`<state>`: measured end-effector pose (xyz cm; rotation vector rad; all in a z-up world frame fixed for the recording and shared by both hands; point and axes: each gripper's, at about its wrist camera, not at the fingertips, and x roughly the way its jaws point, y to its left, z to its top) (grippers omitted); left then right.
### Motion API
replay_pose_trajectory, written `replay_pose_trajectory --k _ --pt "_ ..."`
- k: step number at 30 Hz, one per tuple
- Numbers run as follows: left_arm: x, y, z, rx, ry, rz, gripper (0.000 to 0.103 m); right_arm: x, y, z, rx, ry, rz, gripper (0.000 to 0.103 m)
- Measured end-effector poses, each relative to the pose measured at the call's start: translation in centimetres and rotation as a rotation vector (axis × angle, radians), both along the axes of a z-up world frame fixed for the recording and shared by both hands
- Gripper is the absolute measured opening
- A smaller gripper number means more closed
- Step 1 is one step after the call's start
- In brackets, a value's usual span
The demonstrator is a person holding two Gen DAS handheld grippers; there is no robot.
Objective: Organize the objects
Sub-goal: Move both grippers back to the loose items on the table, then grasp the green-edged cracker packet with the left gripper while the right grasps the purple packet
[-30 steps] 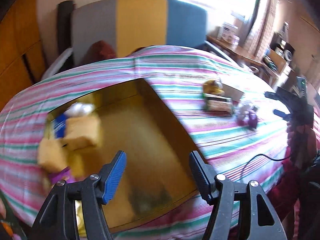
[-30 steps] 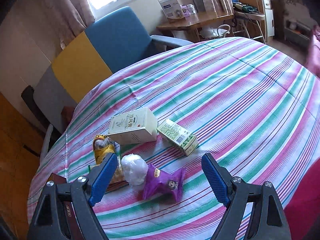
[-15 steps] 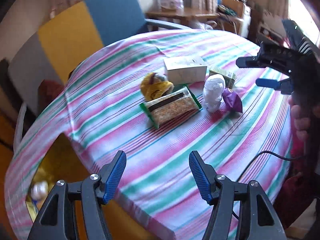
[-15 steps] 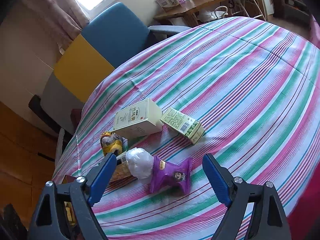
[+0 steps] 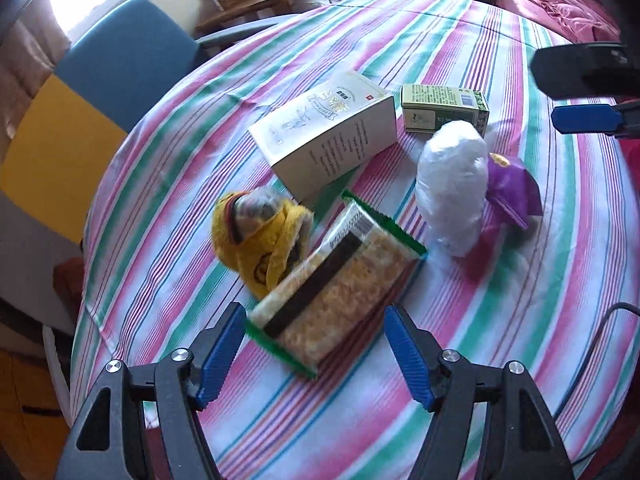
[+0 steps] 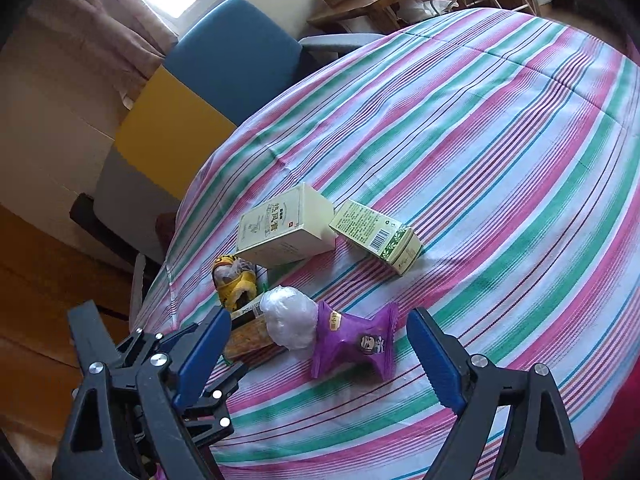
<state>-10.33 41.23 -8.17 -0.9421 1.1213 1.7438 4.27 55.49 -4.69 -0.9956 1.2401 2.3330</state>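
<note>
Left wrist view: the left gripper [image 5: 316, 350] has its blue pads spread wide apart with nothing between them; it hangs over the striped tablecloth [image 5: 460, 380]
Snack pack: a clear pack with green ends [image 5: 336, 292] lies flat just ahead of the left gripper, its near end between the two fingertips but touching neither
Yellow toy: a small yellow toy [image 5: 260, 236] sits ahead and to the left of that gripper, touching the far left side of the snack pack
White box: a cream box with printed text [image 5: 324, 136] lies further ahead, beyond the toy and the pack
Green box: a small green box [image 5: 444, 108] lies ahead and to the right, just beside the white box
White bundle: a crumpled white plastic bundle [image 5: 452, 184] stands ahead and to the right of the left gripper, in front of the green box
Purple packet: a purple packet [image 5: 514, 194] leans against the right side of the bundle
Right wrist view: the right gripper [image 6: 320, 344] is also wide apart and holds nothing; the purple packet [image 6: 354, 340] lies straight ahead between its fingertips, the white bundle [image 6: 290, 322] touching the packet on the left
Left of right gripper: the snack pack [image 6: 248, 336] shows partly behind the left fingertip, with the left gripper's black frame low at that side
Further ahead: the white box [image 6: 284, 226] and green box [image 6: 376, 236] lie side by side, the yellow toy [image 6: 234, 280] ahead to the left
Background: a blue and yellow chair [image 6: 208, 76] stands beyond the table edge
</note>
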Motion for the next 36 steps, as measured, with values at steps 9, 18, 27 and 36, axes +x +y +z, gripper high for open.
replay_pose_trajectory --k 9,18,27,36 --pt "-1.0 1.1 -1.5 0.022 -0.124 0.016 0.045 -0.2 0.3 -0.5 -0.015 -0.012 -0.008 0.09" --pt "3.2 -4.4 -0.8 0.098 -0.252 0.219 0.044 -0.2 0.5 -0.6 0.004 -0.027 -0.02 0.09" --pt "7.8 -8.4 -0.8 0.188 -0.332 0.339 0.046 -1.6 -0.7 -1.8 0.024 -0.111 0.067 0.084" --pt "10.0 -10.4 -0.5 0.234 -0.402 0.322 0.053 -2.6 -1.1 -3.0 0.078 -0.217 0.09 0.084"
